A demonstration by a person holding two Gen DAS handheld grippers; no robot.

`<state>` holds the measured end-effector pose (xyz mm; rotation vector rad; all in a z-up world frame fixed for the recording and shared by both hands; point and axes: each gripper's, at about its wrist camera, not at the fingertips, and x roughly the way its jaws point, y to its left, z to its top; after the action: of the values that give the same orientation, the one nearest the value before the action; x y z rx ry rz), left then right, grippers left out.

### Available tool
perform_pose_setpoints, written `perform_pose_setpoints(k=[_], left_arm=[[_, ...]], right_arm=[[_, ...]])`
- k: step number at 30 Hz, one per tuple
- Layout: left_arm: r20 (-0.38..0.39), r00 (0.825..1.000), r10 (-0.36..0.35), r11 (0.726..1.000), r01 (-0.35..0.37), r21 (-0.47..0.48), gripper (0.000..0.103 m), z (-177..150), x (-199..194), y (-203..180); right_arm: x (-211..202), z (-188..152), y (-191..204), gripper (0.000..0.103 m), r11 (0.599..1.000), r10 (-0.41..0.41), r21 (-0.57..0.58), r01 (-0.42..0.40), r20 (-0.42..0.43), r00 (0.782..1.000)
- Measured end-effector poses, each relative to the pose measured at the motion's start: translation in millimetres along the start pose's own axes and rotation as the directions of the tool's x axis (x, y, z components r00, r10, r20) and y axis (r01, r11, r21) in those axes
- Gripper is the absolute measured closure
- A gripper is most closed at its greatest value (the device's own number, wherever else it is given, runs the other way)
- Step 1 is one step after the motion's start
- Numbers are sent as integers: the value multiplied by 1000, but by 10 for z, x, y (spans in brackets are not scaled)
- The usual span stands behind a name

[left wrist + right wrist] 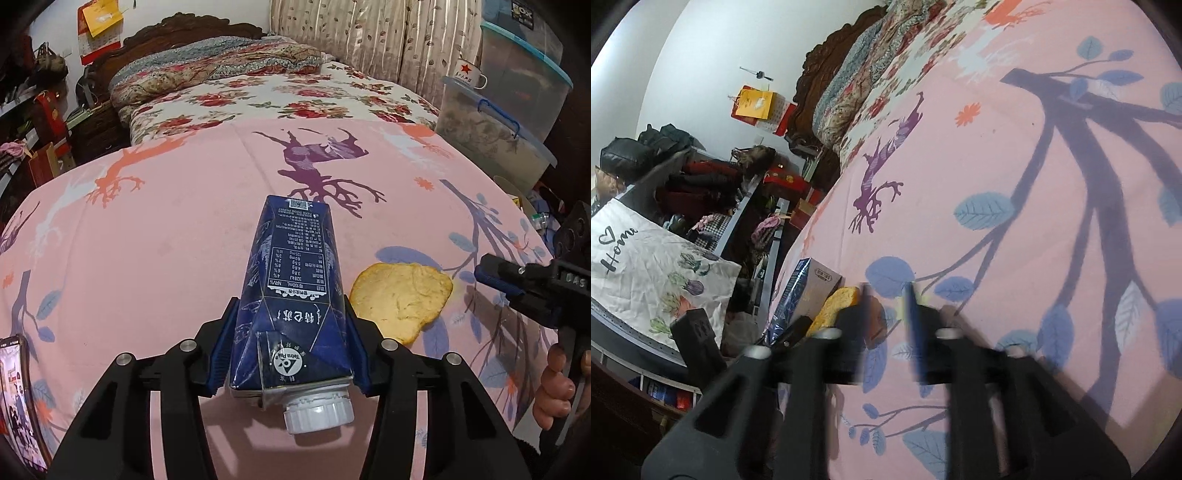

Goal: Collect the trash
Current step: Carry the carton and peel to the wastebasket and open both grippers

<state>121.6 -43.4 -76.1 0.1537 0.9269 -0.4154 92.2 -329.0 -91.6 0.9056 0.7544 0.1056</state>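
My left gripper point(291, 332) is shut on a dark blue milk carton point(295, 280) with a white screw cap, held over the pink bedspread point(147, 240). A yellow peel point(402, 295) lies on the bedspread just right of the carton. My right gripper point(498, 284) shows at the right edge of the left wrist view, beside the peel. In the right wrist view my right gripper point(886, 295) is open and empty, blurred, with the peel point(838, 306) and the carton point(805, 291) to its left.
A flowered quilt and pillows point(258, 85) lie at the head of the bed. Clear storage bins point(498, 122) stand at the right. A phone point(18, 406) lies at the left edge. Cluttered shelves point(701, 184) and a white "Home" bag point(646, 273) stand beside the bed.
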Motion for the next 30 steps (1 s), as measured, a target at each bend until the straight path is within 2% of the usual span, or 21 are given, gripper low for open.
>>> perform_pose_setpoints(k=[1, 2, 4, 7, 13, 15, 16, 17, 18, 20, 24, 30], left_arm=[[-2, 1000, 3, 1000, -3, -2, 54, -4, -3, 18], [-3, 1000, 4, 1000, -4, -3, 54, -8, -8, 30], [-8, 1000, 2, 1000, -1, 2, 54, -30, -24, 72], [-5, 1000, 4, 1000, -4, 23, 54, -90, -65, 120], [-4, 1000, -5, 999, 5, 47, 54, -198, -166, 179], [-9, 1000, -10, 999, 11, 47, 55, -202, -173, 170], [-11, 1000, -12, 999, 12, 48, 55, -201, -173, 164], [-12, 1000, -12, 999, 13, 51, 55, -192, -174, 149], [-14, 1000, -14, 998, 15, 57, 55, -176, -175, 123], [-17, 1000, -21, 997, 22, 68, 55, -147, -169, 75], [-41, 998, -50, 993, 54, 105, 55, -36, -98, -128], [-83, 990, -116, 973, 130, 192, 55, 259, 74, -677]], right_arm=[[-27, -7, 38, 28, 1000, 17, -19, -16, 23, 1000], [-55, -7, 66, 20, 999, 13, -43, -11, 40, 999], [-31, -24, 206, 21, 993, -5, -117, 10, 36, 999], [108, -41, 333, 30, 984, -37, -176, 34, -15, 999], [514, -87, 438, 42, 974, -77, -219, 53, -100, 992], [657, -106, 496, 57, 968, -79, -247, 45, -130, 988], [716, -123, 506, 76, 966, -80, -256, 39, -155, 985], [755, -143, 512, 86, 965, -84, -261, 37, -169, 982], [771, -160, 509, 89, 964, -78, -263, 30, -177, 981], [713, -167, 492, 94, 965, -59, -263, 13, -167, 984], [447, -23, 324, 95, 977, -39, -210, 17, -98, 994], [-198, 309, -151, 95, 988, -76, -135, 79, 27, 997]])
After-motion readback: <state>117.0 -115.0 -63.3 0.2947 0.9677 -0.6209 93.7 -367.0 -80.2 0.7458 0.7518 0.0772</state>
